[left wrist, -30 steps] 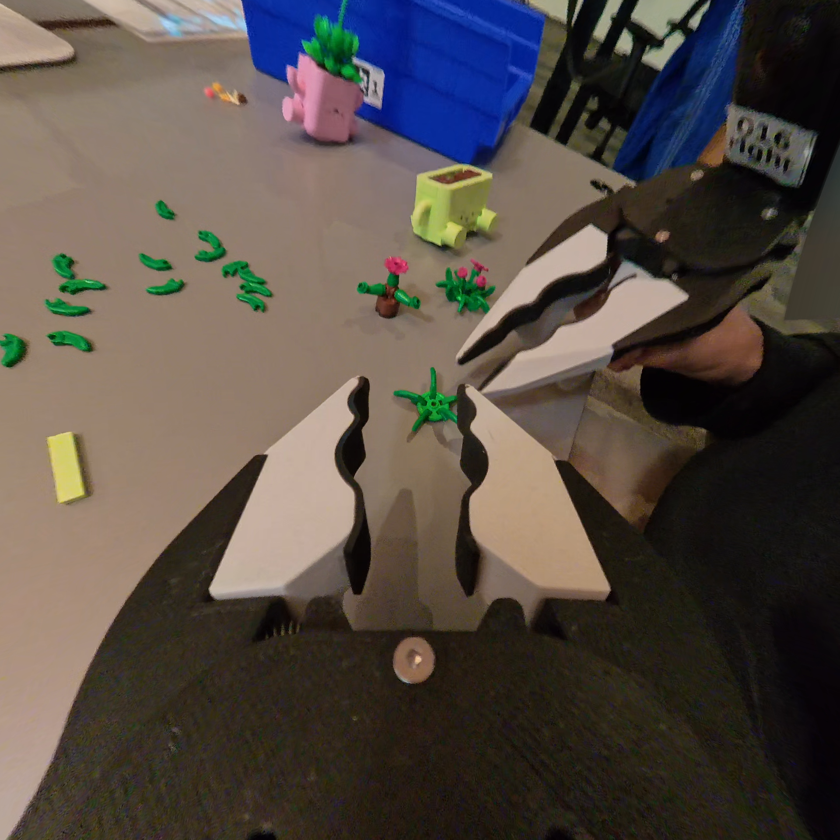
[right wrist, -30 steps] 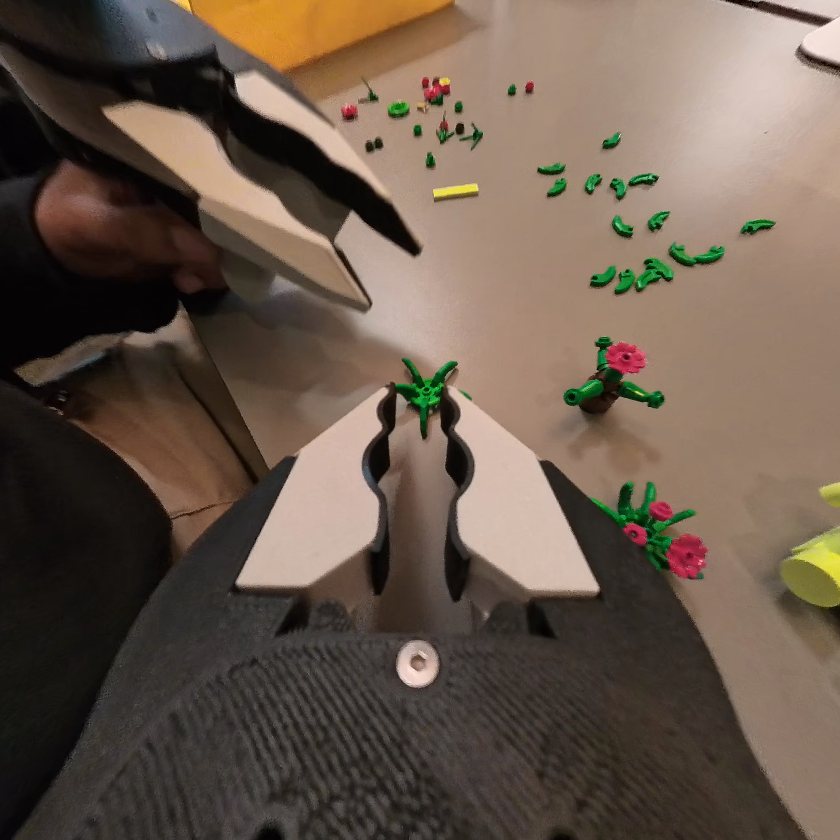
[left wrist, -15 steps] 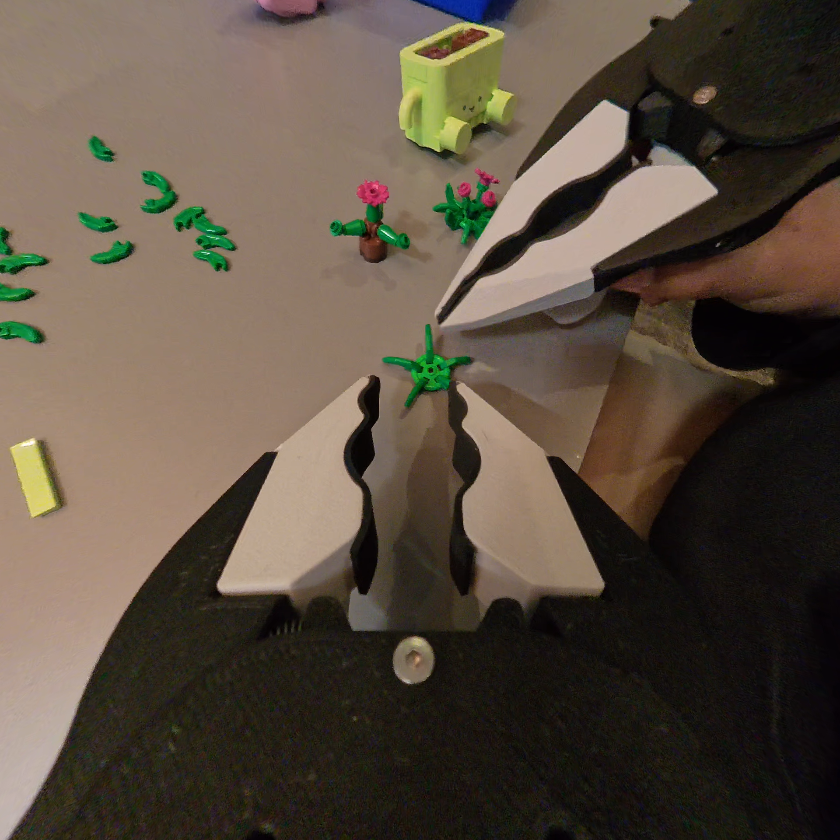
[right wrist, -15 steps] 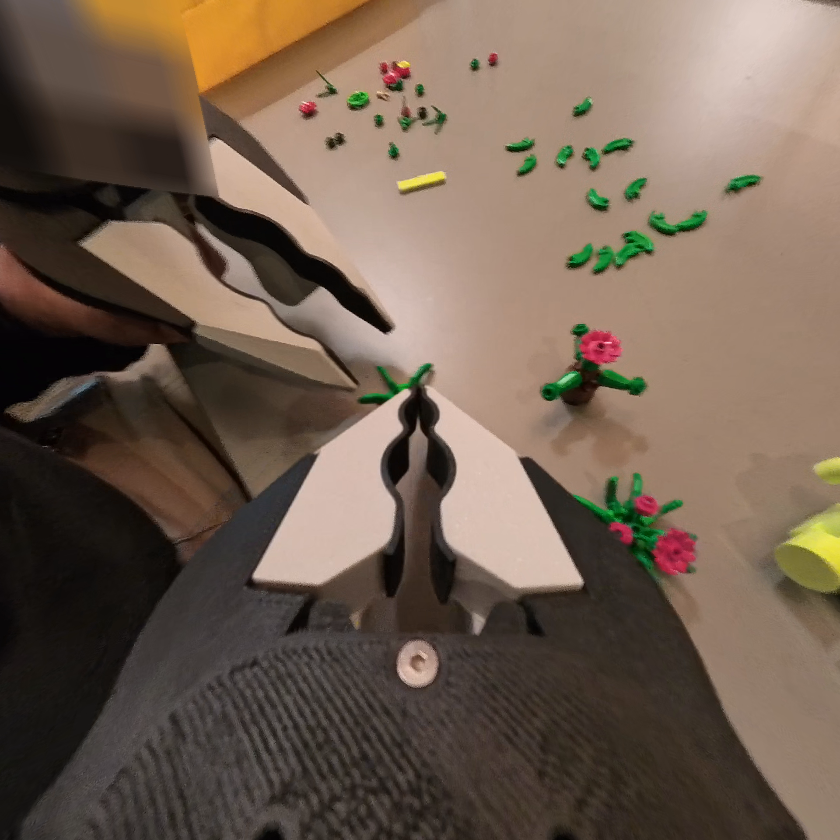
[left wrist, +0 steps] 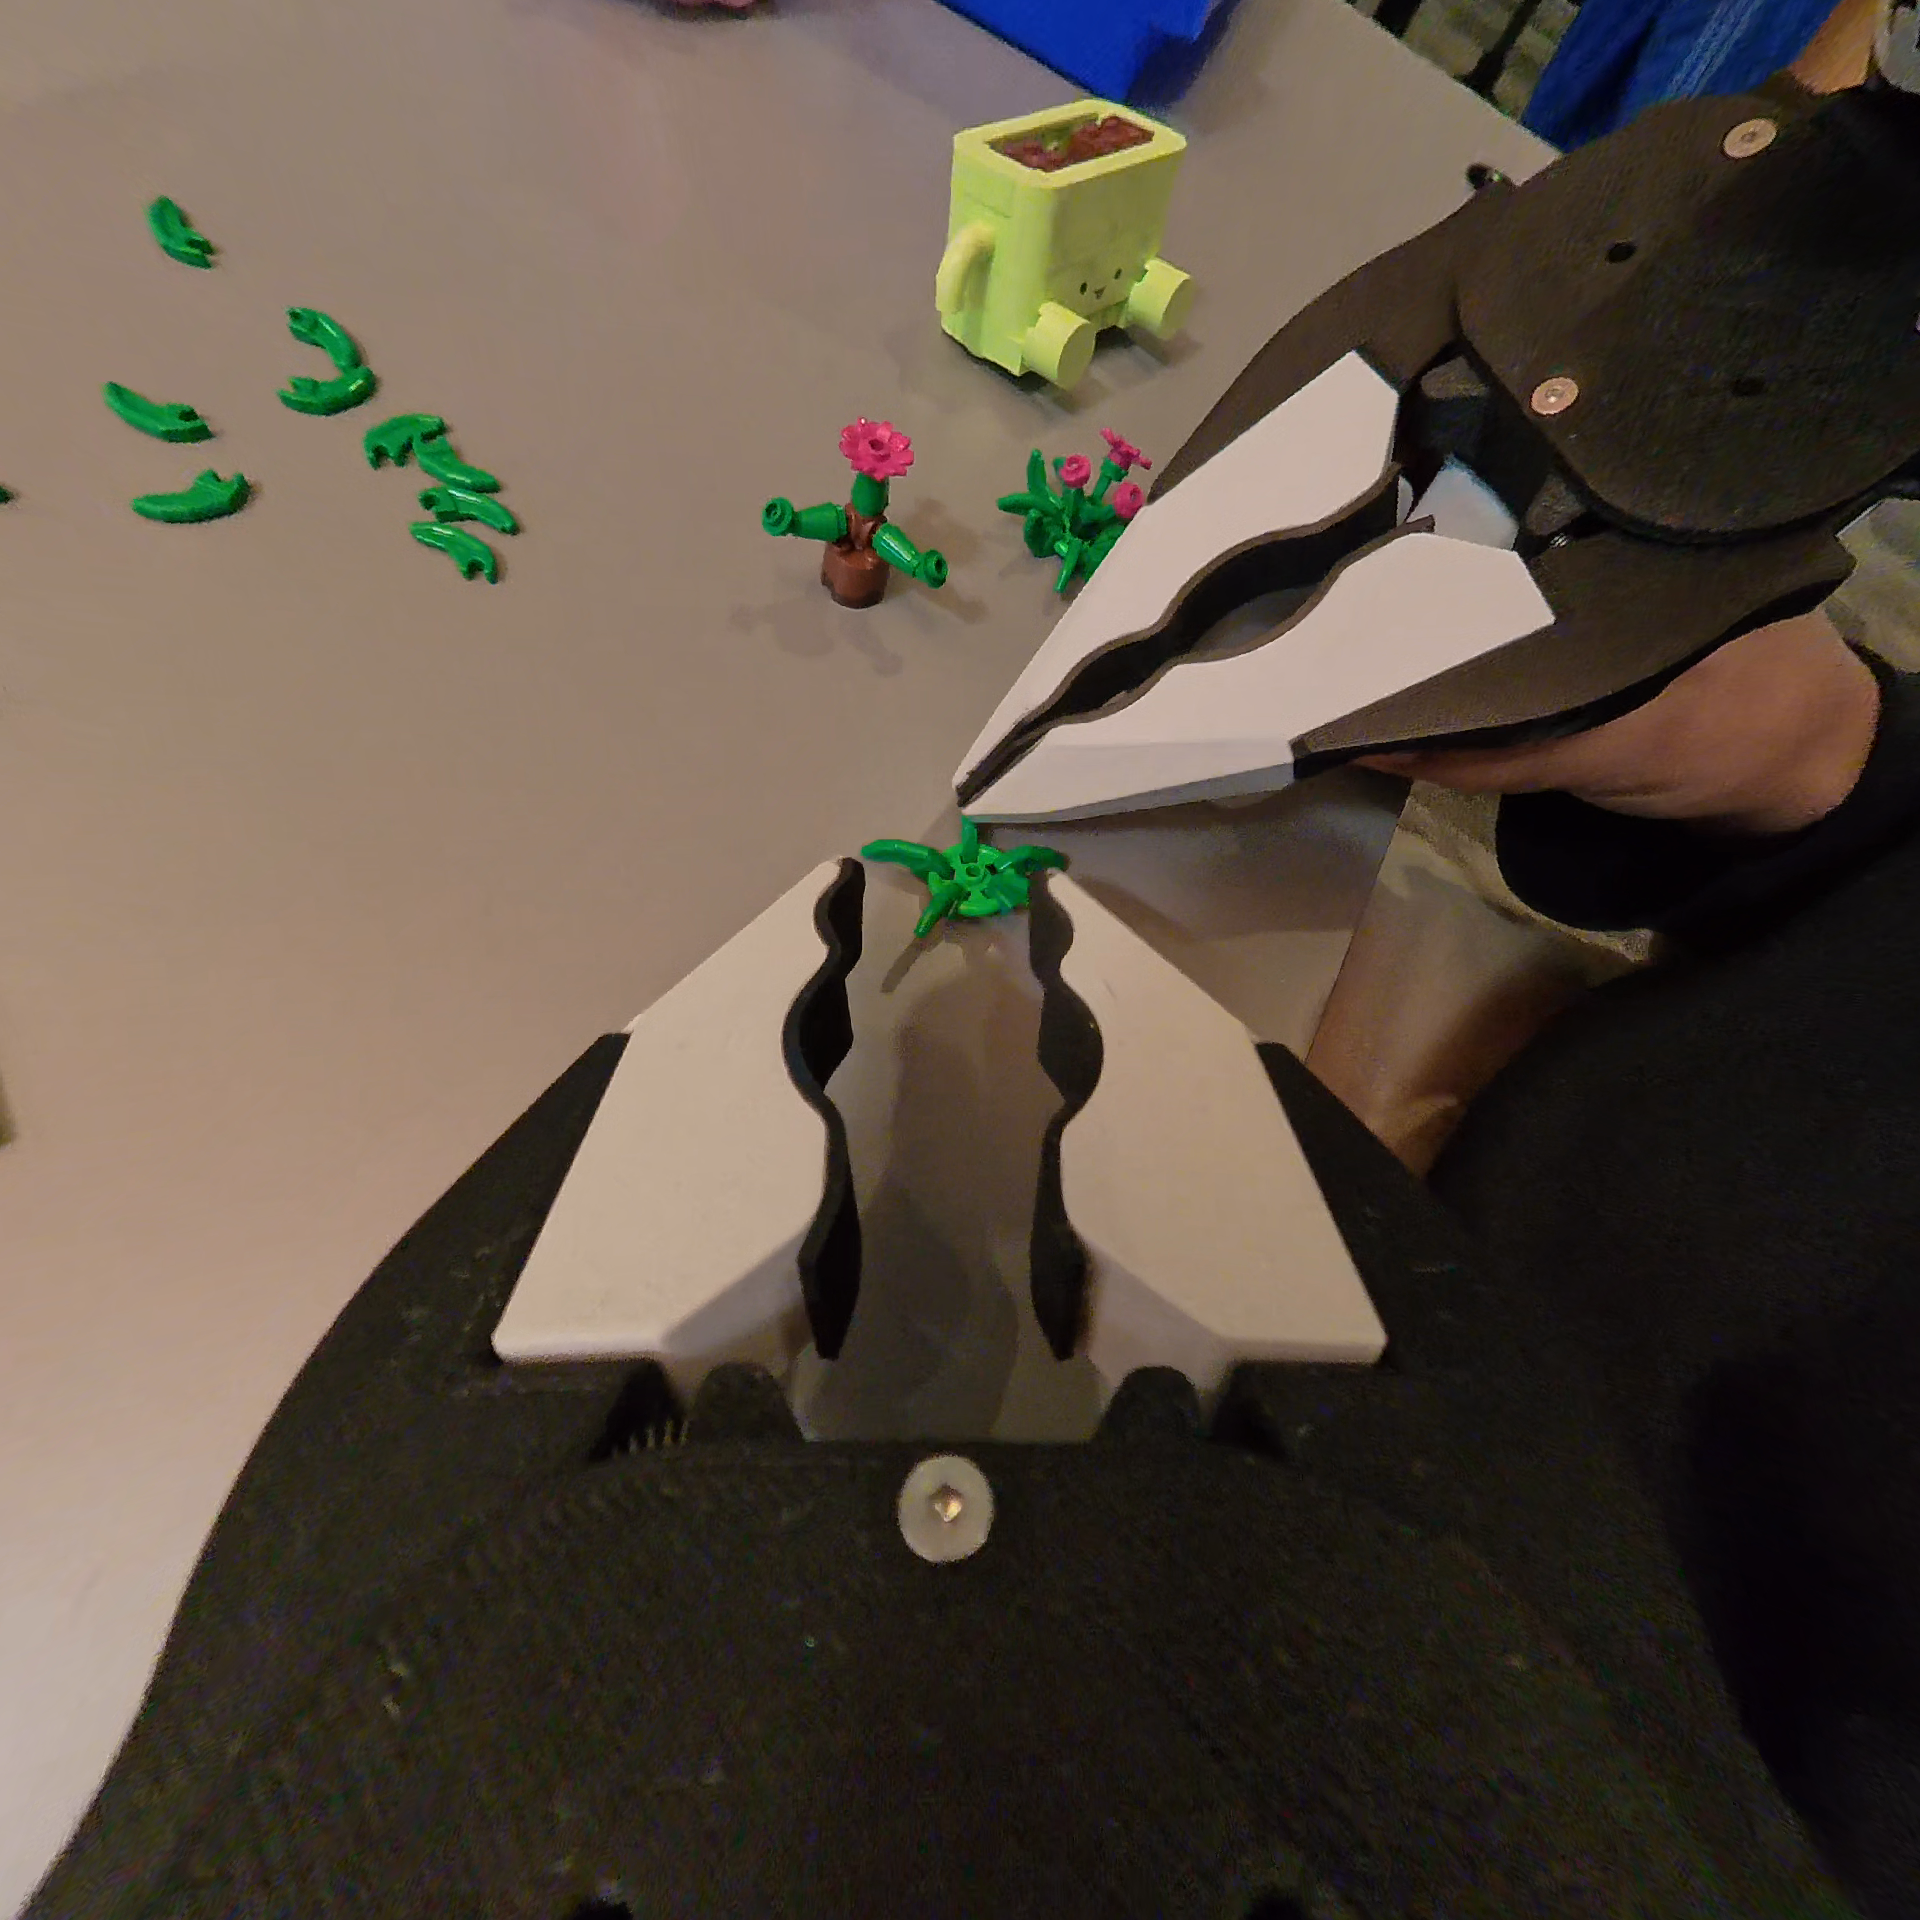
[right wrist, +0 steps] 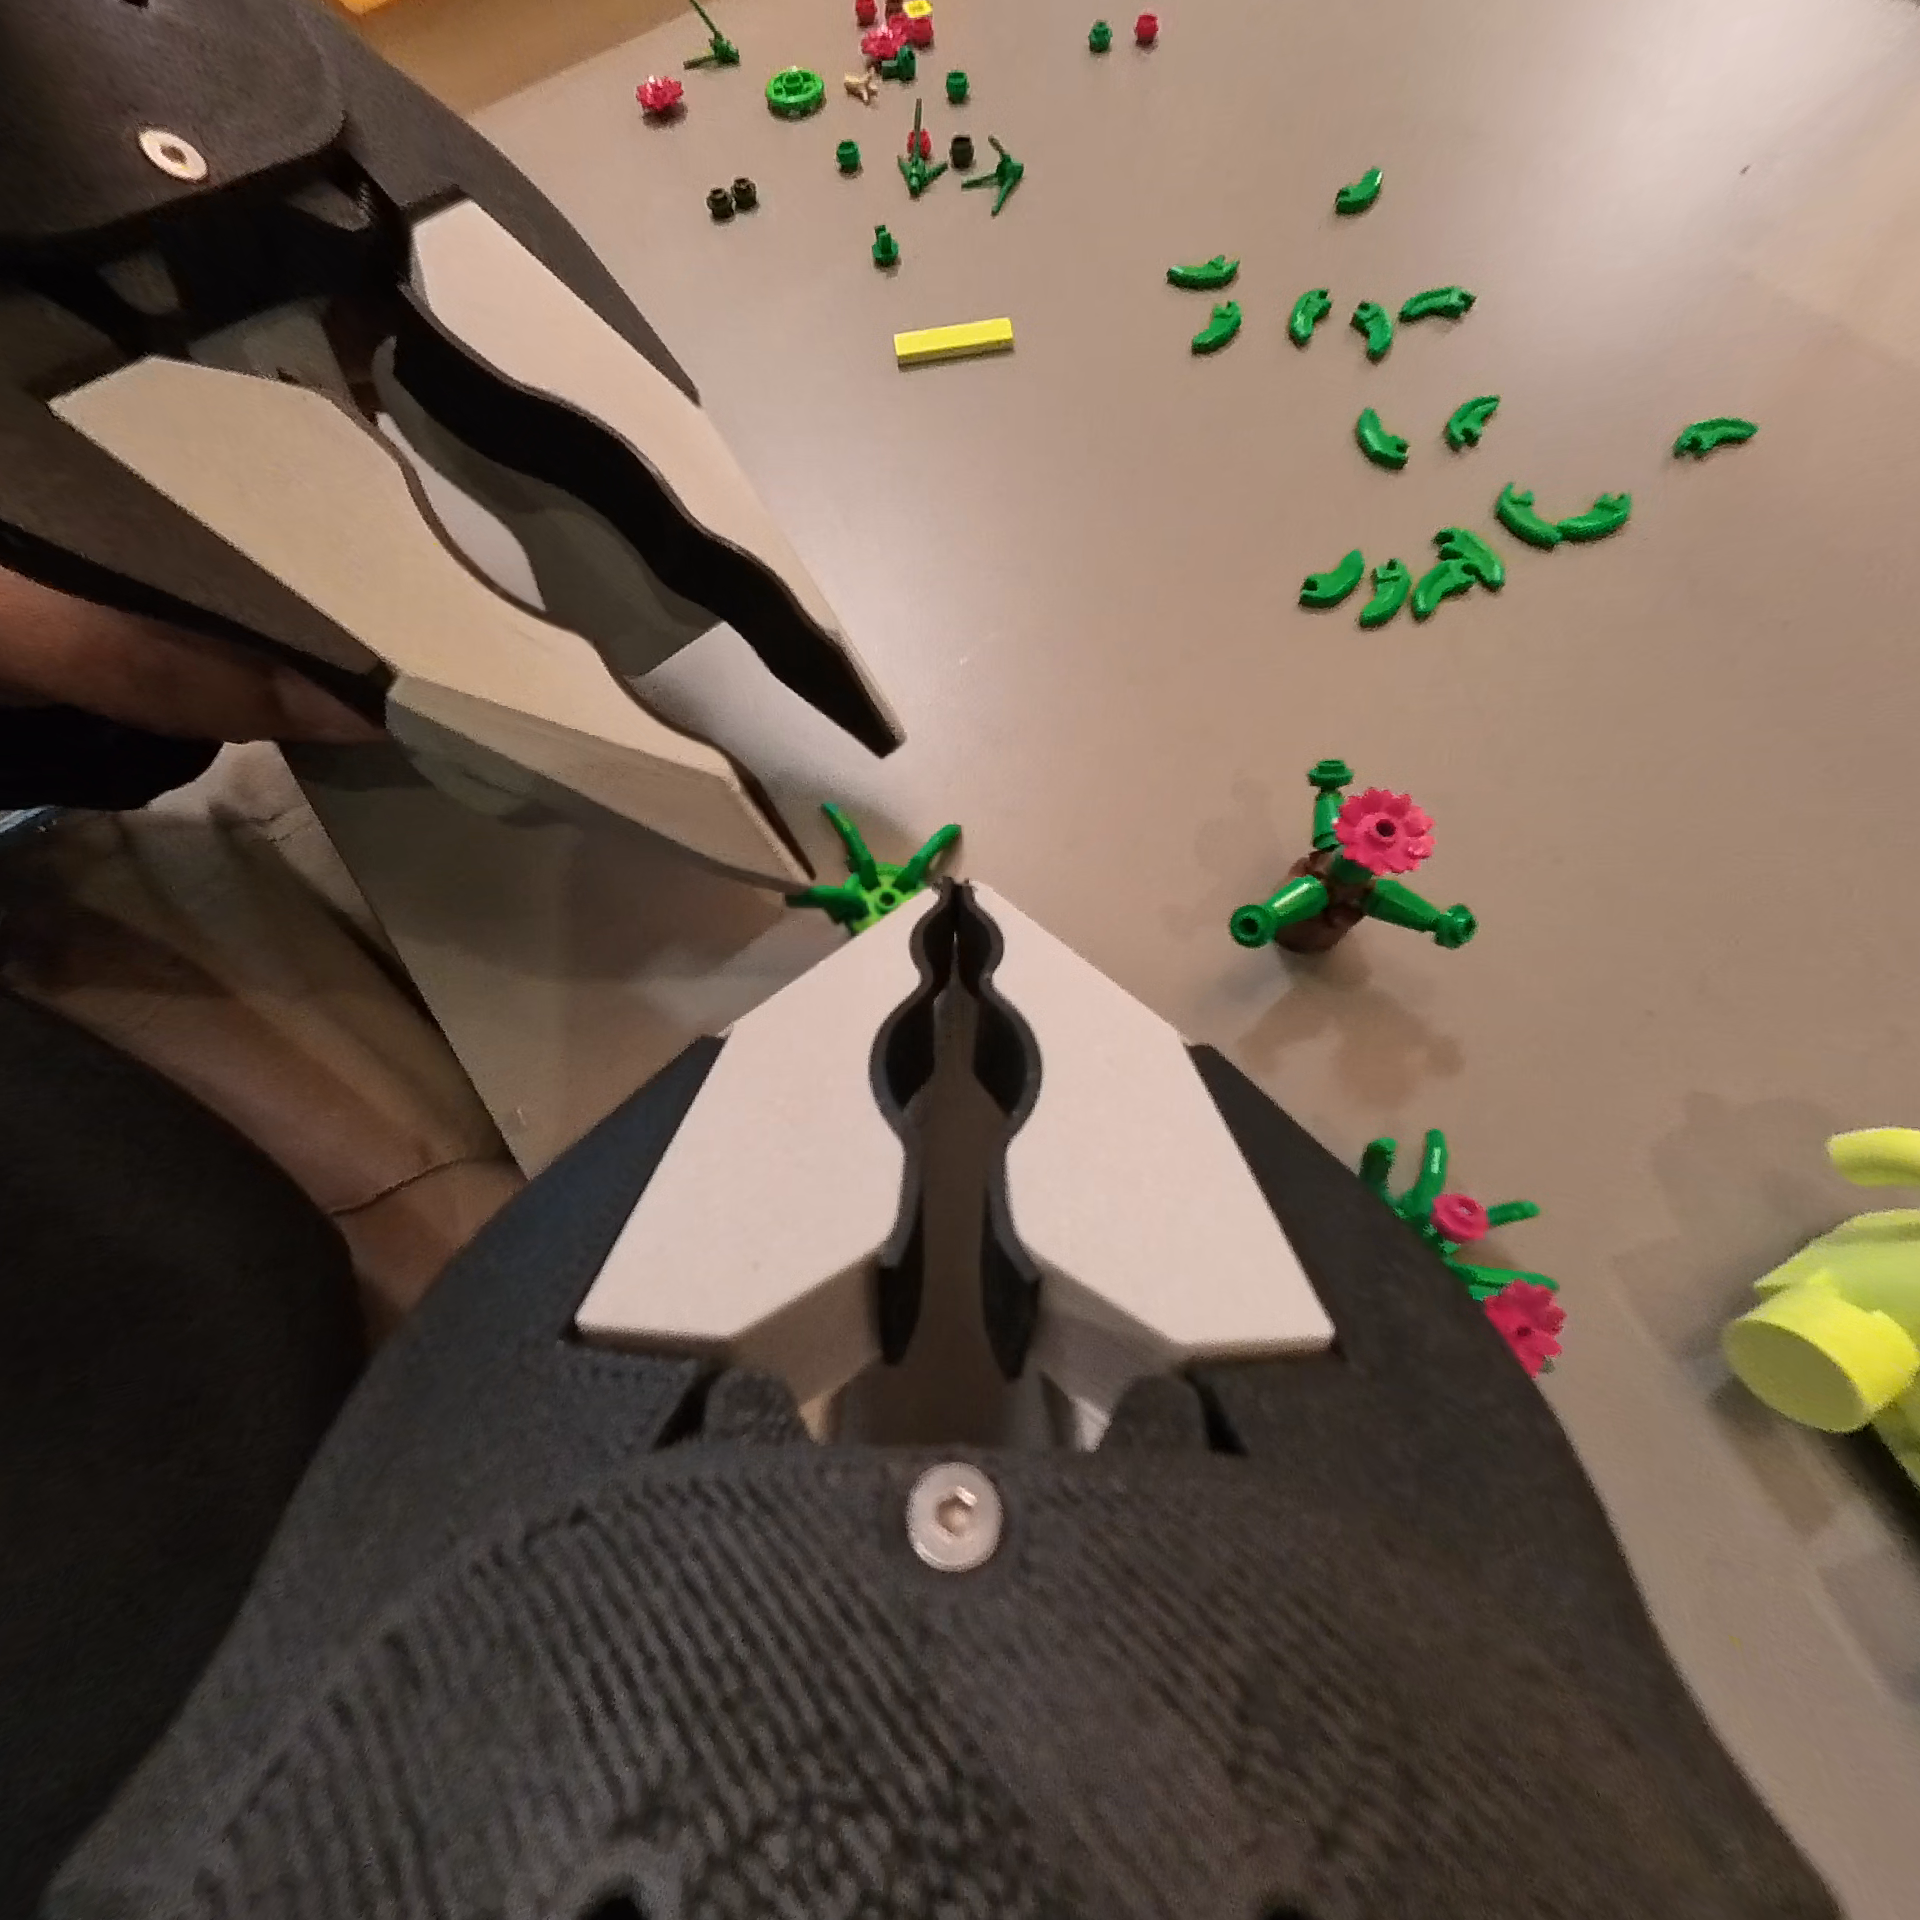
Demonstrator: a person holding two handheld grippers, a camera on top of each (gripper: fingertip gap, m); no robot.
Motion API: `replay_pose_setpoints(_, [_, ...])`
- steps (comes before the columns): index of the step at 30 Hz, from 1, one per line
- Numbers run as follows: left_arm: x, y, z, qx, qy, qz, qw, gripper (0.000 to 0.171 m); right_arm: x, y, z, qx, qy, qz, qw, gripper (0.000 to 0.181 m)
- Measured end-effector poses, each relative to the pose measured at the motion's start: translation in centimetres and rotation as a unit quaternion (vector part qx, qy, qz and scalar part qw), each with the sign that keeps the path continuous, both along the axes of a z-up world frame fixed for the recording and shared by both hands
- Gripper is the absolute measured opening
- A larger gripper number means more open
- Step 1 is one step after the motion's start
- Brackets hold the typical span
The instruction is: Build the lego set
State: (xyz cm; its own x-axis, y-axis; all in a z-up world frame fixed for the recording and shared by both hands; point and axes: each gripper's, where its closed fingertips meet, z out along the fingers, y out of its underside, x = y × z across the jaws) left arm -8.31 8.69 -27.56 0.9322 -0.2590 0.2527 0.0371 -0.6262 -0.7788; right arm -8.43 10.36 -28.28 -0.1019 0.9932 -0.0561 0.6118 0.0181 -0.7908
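A green star-shaped leaf piece [left wrist: 966,878] lies near the grey table's [left wrist: 416,831] front edge and looks slightly tilted. My left gripper [left wrist: 948,873] is open, one fingertip on each side of the piece. My right gripper [left wrist: 961,798] comes in from the right, shut, its tips pinching the leaf that points toward it. In the right wrist view the right gripper [right wrist: 954,888] is shut with the leaf piece [right wrist: 878,888] just past its tips, and the open left gripper [right wrist: 847,810] reaches in from the left.
A lime-green pot figure [left wrist: 1060,239] stands behind. A small flower plant on a brown base [left wrist: 857,520] and a pink-flowered leaf cluster [left wrist: 1081,499] sit between. Curved green leaves [left wrist: 447,488], a yellow tile [right wrist: 954,341] and small loose parts [right wrist: 883,94] lie scattered. The table edge [left wrist: 1382,831] is close. Left tips and right tips are each some 15 cm from the yellow tile [right wrist: 954,341].
My right gripper has closed from open to shut at the leaf piece. My left gripper has moved forward until its open tips flank the piece.
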Motion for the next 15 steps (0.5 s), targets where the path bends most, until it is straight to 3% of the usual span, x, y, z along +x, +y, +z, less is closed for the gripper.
replay_pose_setpoints(15, [0.49,-0.04,-0.81,-0.019,0.034,-0.013,0.999,0.036,-0.04,0.07,-0.08,-0.014,-0.003,-0.002,1.0,0.0])
